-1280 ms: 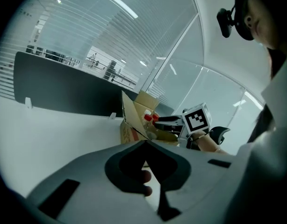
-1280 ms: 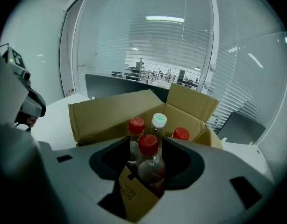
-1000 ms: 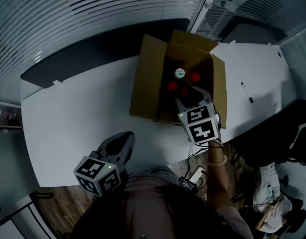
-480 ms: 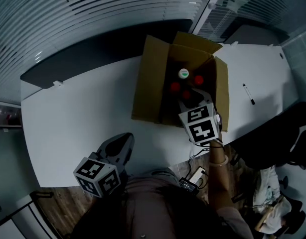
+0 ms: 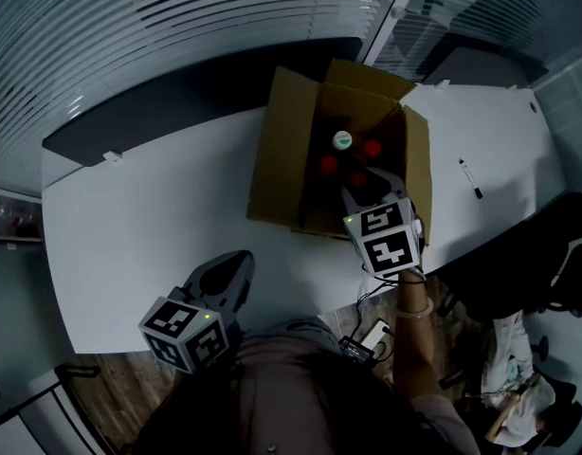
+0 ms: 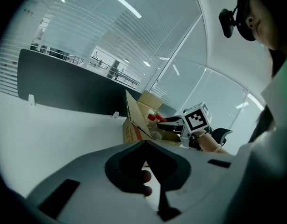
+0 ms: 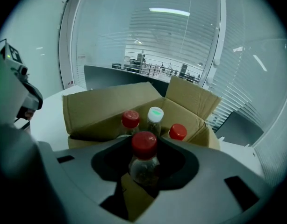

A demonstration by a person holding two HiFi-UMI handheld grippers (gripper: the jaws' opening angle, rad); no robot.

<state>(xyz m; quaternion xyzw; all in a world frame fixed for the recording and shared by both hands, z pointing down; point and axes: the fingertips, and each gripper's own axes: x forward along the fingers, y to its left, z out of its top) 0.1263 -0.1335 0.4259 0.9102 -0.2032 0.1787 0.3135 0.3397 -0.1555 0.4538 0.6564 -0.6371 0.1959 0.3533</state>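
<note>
Bottle [image 7: 144, 161] with a red cap stands upright between the jaws of the right tool [image 7: 144, 169], which close on its clear body just below the neck. As far as the right gripper view lets me judge, its base sits at or a little above the near edge of the box [image 7: 99, 107], whose near flap shows below the jaws.

Nearer the person, the left tool [image 6: 146, 146] hangs over the front edge of the white counter [image 5: 149, 226], well apart from the box. Its jaws are drawn together with nothing between them, and a fingertip shows through the gap behind them.

Further in, three more bottles stand upright in the open box: a red-capped one [image 7: 130, 119] on the left, a white-capped one [image 7: 155, 114] in the middle, and another red-capped one [image 7: 177, 132] on the right.

A pen [image 5: 468, 176] lies on the counter to the right of the box. A dark panel [image 5: 177, 102] runs along the far edge.
</note>
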